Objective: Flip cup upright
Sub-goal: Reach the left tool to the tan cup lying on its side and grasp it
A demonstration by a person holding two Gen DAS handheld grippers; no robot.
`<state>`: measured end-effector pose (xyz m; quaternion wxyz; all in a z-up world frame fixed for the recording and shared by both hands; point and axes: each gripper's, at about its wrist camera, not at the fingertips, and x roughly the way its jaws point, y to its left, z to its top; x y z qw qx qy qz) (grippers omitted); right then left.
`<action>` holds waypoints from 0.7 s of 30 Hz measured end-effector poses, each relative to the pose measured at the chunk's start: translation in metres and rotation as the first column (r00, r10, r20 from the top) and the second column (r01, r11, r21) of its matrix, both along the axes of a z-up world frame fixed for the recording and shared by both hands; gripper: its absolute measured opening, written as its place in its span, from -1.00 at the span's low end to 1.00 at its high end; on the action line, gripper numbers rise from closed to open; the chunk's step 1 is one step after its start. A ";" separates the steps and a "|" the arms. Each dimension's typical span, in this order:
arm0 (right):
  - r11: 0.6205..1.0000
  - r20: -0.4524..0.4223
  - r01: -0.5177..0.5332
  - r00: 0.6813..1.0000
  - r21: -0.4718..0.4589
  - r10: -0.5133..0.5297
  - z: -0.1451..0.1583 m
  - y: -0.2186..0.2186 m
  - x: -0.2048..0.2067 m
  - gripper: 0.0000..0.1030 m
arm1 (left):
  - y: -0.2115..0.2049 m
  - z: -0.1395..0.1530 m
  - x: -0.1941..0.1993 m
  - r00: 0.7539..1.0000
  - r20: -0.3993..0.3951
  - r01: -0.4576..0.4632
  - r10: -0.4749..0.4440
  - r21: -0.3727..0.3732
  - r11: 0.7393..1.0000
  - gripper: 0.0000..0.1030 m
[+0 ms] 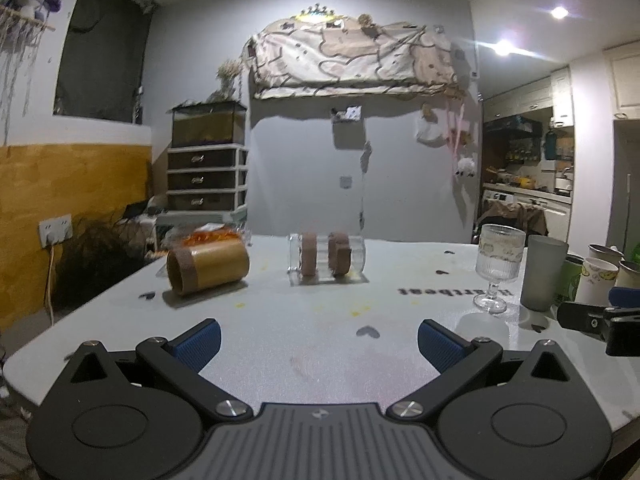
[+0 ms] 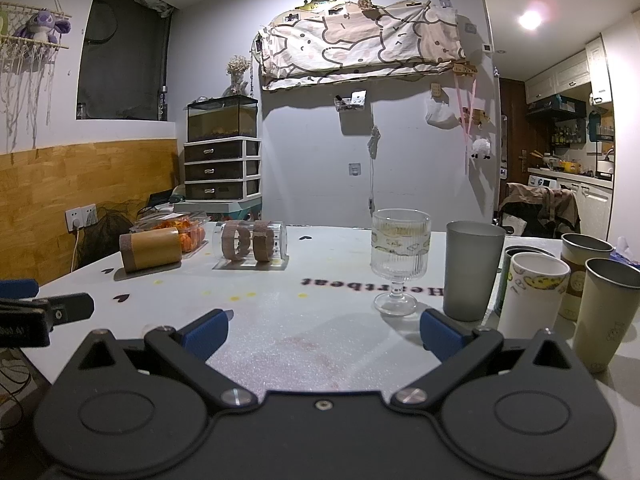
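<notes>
A clear glass cup (image 1: 326,258) with two brown bands lies on its side at the far middle of the white table (image 1: 300,340); it also shows in the right wrist view (image 2: 252,245). A bamboo cup (image 1: 208,266) with a brown band lies on its side to its left, also in the right wrist view (image 2: 151,249). My left gripper (image 1: 319,344) is open and empty, well short of both. My right gripper (image 2: 324,334) is open and empty, near the stemmed glass (image 2: 400,260).
Upright at the right stand a stemmed ribbed glass (image 1: 500,266), a grey tumbler (image 2: 472,270), a white printed cup (image 2: 532,296) and metal cups (image 2: 606,314). A clear box of orange food (image 2: 180,232) sits behind the bamboo cup. The table's left edge is near.
</notes>
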<state>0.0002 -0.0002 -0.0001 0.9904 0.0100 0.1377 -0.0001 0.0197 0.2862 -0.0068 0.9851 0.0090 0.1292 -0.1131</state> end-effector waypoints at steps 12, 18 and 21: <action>1.000 -0.022 -0.027 0.999 0.011 0.027 -0.005 0.002 0.006 1.00 | 0.042 0.012 0.084 1.000 0.025 -0.009 0.003 0.216 0.976 1.00; 0.998 -0.035 -0.065 0.997 -0.022 0.064 -0.010 0.012 0.012 1.00 | 0.044 0.013 0.160 1.000 -0.031 0.010 0.003 0.388 0.922 0.98; 0.997 -0.037 -0.074 0.997 -0.023 0.073 -0.014 0.014 0.016 1.00 | 0.043 0.009 0.194 0.996 -0.084 0.050 -0.009 0.508 0.860 0.93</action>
